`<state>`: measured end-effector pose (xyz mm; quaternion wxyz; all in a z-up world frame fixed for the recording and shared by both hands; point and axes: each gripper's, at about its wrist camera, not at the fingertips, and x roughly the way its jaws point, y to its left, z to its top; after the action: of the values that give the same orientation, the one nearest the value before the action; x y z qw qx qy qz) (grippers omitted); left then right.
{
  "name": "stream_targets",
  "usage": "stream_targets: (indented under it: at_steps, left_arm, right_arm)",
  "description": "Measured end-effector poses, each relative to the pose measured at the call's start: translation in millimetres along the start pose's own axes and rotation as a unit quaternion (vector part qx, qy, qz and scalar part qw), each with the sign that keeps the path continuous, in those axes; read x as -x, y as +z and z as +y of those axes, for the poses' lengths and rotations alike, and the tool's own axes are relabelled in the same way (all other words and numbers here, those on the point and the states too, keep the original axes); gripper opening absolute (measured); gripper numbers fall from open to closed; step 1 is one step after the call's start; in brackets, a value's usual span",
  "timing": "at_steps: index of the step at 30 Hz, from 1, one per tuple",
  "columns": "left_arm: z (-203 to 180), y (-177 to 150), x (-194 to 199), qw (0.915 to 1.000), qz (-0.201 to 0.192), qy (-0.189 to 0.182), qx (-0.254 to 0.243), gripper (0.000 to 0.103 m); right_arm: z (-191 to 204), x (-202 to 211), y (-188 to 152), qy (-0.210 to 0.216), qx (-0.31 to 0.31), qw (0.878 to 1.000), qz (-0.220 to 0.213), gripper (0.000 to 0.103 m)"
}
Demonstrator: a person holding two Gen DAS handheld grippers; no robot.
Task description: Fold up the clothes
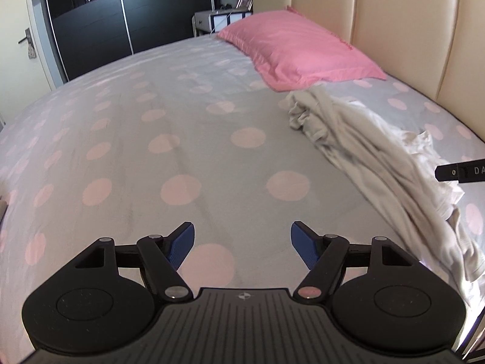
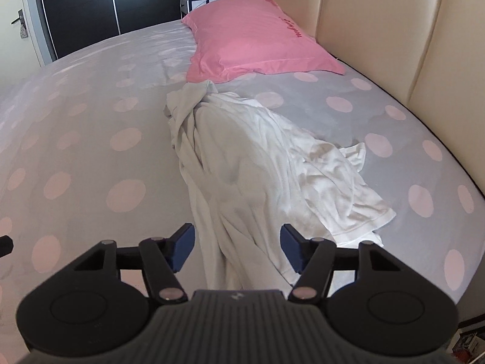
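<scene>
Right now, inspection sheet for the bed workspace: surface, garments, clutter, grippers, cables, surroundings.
Surface: bed sheet, grey with pink dots, mostly flat, light creases.
Job's things: white garment, crumpled and unfolded, lying in a long heap from near the pillow toward the camera; whether it is one piece or more, cannot tell.
Clutter: pink pillow by the headboard, just beyond the garment's far end.
Grippers: left gripper open over bare sheet, nothing between its fingers. Right gripper open, garment fabric lying between the fingers, pads not pressing it.
Cables: nothing seen.
Surroundings: cream padded headboard, dark wardrobe, bedside table.
</scene>
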<state>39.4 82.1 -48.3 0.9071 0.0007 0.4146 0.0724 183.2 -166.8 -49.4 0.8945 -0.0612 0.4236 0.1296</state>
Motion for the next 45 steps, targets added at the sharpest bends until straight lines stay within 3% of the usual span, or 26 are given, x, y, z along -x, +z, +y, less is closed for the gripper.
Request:
stream_targets:
  at_steps: [8, 9, 10, 11, 13, 19, 23, 27, 36, 45]
  left_arm:
    - [15, -6, -37, 0.9991, 0.038, 0.017, -0.004, 0.068]
    - [17, -6, -41, 0.9990, 0.041, 0.020, -0.004, 0.067]
    - [18, -6, -44, 0.9988, 0.043, 0.022, -0.004, 0.067]
    - [20, -7, -46, 0.9987, 0.044, 0.025, -0.003, 0.066]
    - [23, -8, -50, 0.9986, 0.045, 0.028, -0.001, 0.066]
    - [34, -17, -44, 0.9984, 0.047, 0.032, -0.001, 0.066]
    - [46, -22, -28, 0.9981, 0.045, 0.042, -0.002, 0.065]
    - [60, -23, -6, 0.9979, 0.035, 0.055, 0.001, 0.065]
    - [105, -36, 67, 0.9959, -0.005, 0.089, 0.009, 0.065]
    - [143, -66, 117, 0.9933, -0.008, 0.115, 0.002, 0.065]
  right_arm:
    - [-9, -70, 14, 0.002, -0.015, 0.999, 0.036, 0.053]
    - [-9, -75, 16, 0.001, -0.016, 0.999, 0.039, 0.047]
    - [-9, -79, 16, 0.002, -0.016, 0.999, 0.041, 0.030]
    - [-8, -81, 17, 0.005, -0.016, 0.999, 0.044, 0.021]
    - [-7, -81, 18, 0.008, -0.012, 0.999, 0.046, 0.016]
    - [-8, -46, 34, 0.001, -0.028, 1.000, -0.010, 0.012]
    - [14, 1, 49, 0.052, -0.017, 0.997, -0.062, 0.011]
    - [66, 45, 48, 0.098, 0.019, 0.992, -0.075, 0.011]
    - [178, 131, -22, 0.220, 0.125, 0.965, -0.061, 0.011]
    - [264, 185, -129, 0.350, 0.204, 0.914, 0.013, 0.011]
